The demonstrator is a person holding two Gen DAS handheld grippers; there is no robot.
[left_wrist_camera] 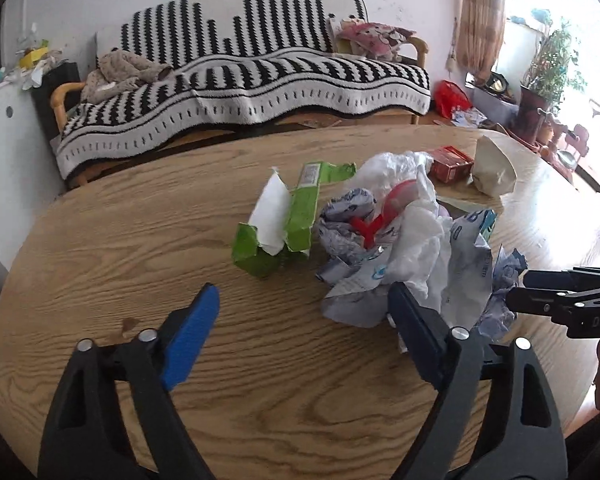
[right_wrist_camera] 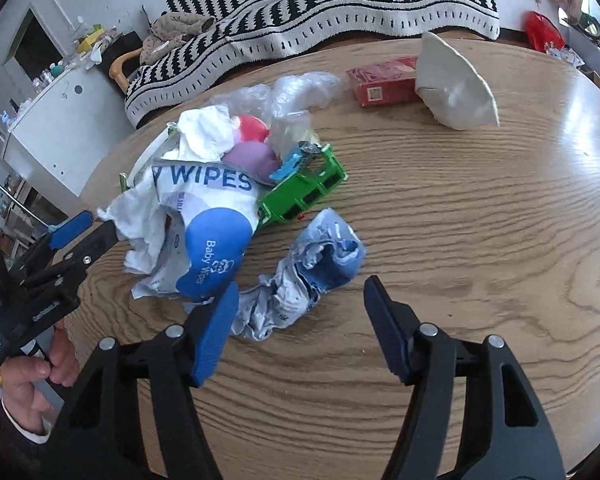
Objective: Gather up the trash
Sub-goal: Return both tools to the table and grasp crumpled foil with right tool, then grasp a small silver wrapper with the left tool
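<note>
Fingers of the left gripper [left_wrist_camera: 304, 316] stand spread wide over the round wooden table [left_wrist_camera: 140, 240], holding nothing; the blue pad of its right finger [left_wrist_camera: 410, 328] lies against the near edge of the crumpled white baby-wipes packet with blue print [left_wrist_camera: 456, 280], while the other pad hangs over bare wood. From the right wrist view, the right gripper [right_wrist_camera: 298, 320] is likewise spread wide and empty, its left finger [right_wrist_camera: 216, 332] just beside the blue oval of that packet and close to the twisted pale-blue printed wrapper [right_wrist_camera: 300, 276], which lies on the table between the two fingers, a little ahead of them. Whether the finger touches the wrapper cannot be told. In the left wrist view the right gripper comes in from the right edge, its tips at the far side of the trash heap. Beyond the packet the heap holds crumpled white tissue [left_wrist_camera: 416, 236], a red plastic piece [left_wrist_camera: 370, 226], a purple rounded object [right_wrist_camera: 252, 158] and clear crinkled plastic film [right_wrist_camera: 296, 92]. A bright green plastic frame [right_wrist_camera: 304, 192] rests against the heap in the right wrist view. A torn green cardboard carton with a white inside [left_wrist_camera: 284, 220] lies just left of the heap in the left wrist view. Farther back lie a flat red box [right_wrist_camera: 382, 82] and a broken white bowl-shaped shell [right_wrist_camera: 456, 88], touching each other. Behind the table stands a sofa under a black-and-white striped blanket [left_wrist_camera: 240, 80].
</note>
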